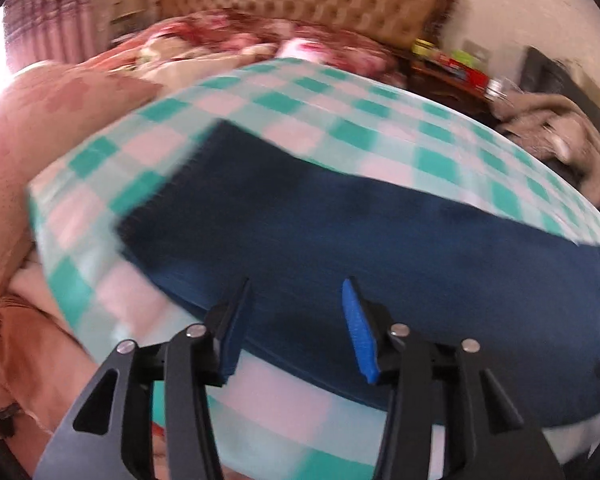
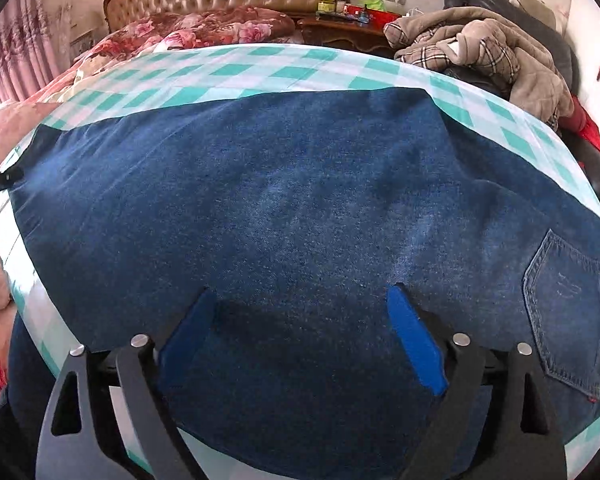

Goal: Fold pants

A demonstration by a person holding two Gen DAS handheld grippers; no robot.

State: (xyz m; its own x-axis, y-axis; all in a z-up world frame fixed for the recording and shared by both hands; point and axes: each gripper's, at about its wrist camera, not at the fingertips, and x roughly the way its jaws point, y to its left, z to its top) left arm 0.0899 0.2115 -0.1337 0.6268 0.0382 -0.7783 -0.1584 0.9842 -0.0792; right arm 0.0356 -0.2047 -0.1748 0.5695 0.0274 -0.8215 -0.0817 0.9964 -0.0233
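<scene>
Blue jeans (image 2: 260,208) lie flat across the teal-and-white checked sheet (image 2: 228,68) on the bed; back pocket (image 2: 568,308) at far right; left gripper (image 1: 296,328) jaws wide apart, holding nothing, over the leg; right gripper (image 2: 300,336) jaws wide apart, empty, above the denim.

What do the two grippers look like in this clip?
Both match. The left gripper and right gripper each have two black angular linkage arms with triangular cut-outs and round silver pivot pins. The fingers carry flat blue pads; those on the left gripper look ribbed. No cables, markings or sleeves show.
</scene>
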